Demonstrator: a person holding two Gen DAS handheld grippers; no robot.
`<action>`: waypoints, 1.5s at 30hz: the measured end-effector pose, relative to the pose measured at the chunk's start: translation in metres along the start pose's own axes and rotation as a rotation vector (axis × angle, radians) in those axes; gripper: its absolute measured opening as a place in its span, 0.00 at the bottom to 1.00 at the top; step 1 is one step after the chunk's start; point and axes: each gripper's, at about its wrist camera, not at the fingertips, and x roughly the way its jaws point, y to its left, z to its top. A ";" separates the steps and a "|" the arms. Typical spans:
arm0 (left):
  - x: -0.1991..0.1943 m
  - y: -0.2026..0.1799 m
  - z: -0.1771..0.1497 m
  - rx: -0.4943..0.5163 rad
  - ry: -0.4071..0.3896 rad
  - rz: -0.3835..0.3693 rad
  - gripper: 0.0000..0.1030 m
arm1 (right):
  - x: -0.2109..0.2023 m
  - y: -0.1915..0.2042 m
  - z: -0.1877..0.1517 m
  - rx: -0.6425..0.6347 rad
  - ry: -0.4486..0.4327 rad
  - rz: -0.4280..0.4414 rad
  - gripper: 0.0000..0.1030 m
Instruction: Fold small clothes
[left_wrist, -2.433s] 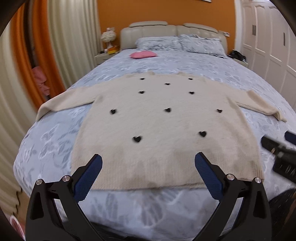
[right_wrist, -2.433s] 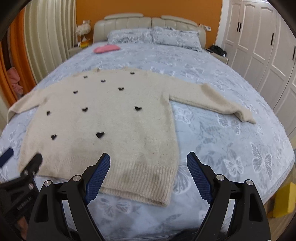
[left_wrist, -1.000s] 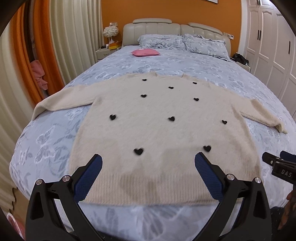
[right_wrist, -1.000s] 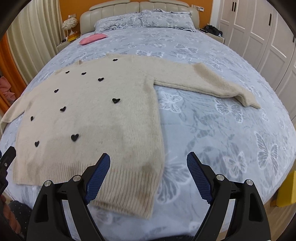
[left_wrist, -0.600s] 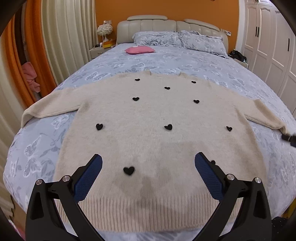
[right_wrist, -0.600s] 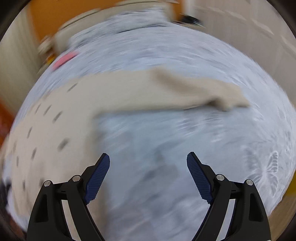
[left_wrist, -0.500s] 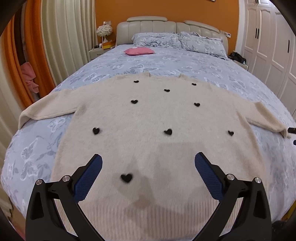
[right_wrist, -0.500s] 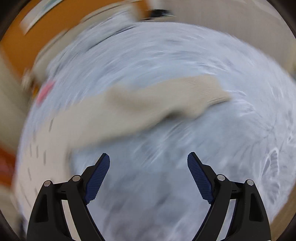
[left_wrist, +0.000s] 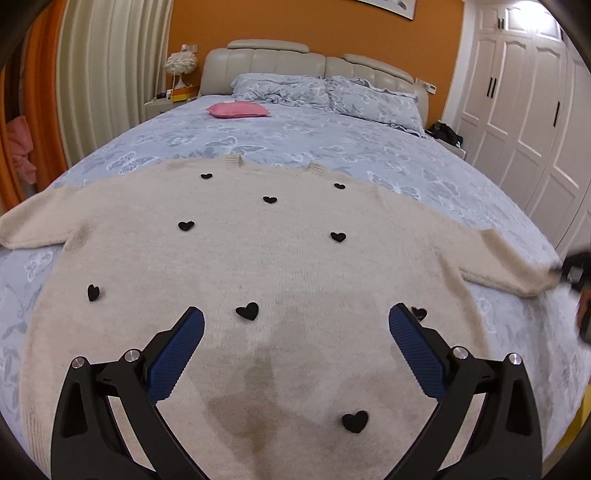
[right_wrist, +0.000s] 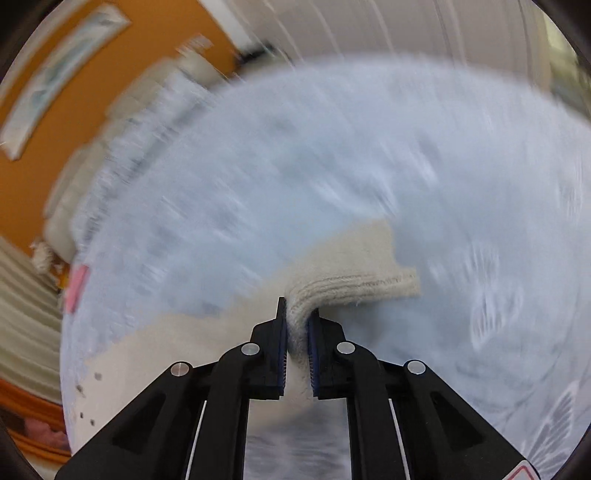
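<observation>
While my left gripper (left_wrist: 295, 343) hangs over the lower body of the sweater (left_wrist: 280, 258) with its blue pads (left_wrist: 176, 354) spread wide and nothing between them, I list what I see:

- Sweater: cream knit with small black hearts (left_wrist: 247, 311), laid flat and face up across the bed (left_wrist: 332, 136), collar toward the headboard (left_wrist: 310, 62), both sleeves out to the sides. A darker patch shows on the knit near the hem.
- Right gripper (right_wrist: 297, 321): its jaws have just been closing and now pinch the ribbed cuff (right_wrist: 354, 284) of the right sleeve; the knit bunches up between the pads. That view is heavily blurred. From my left wrist camera the gripper is a dark shape at the sleeve's end (left_wrist: 576, 269).
- Bedding: grey-blue cover with a butterfly print, two matching pillows (left_wrist: 325, 92).
- Pink cushion (left_wrist: 238, 110): near the pillows, well apart from the sweater.
- Surroundings: orange wall, pale curtains (left_wrist: 110, 74), white wardrobe doors (left_wrist: 524, 110), a lamp (left_wrist: 180, 66) on the bedside table.
- Writing: I can read no label or brand anywhere in these views
</observation>
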 end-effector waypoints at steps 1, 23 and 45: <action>0.000 0.000 0.001 0.007 -0.001 0.002 0.95 | -0.017 0.021 0.009 -0.035 -0.054 0.030 0.09; 0.009 0.085 0.018 -0.442 0.051 -0.129 0.95 | -0.066 0.352 -0.153 -0.629 0.137 0.429 0.63; 0.163 0.087 0.110 -0.517 0.141 -0.183 0.06 | 0.069 0.213 -0.207 -0.426 0.247 0.095 0.71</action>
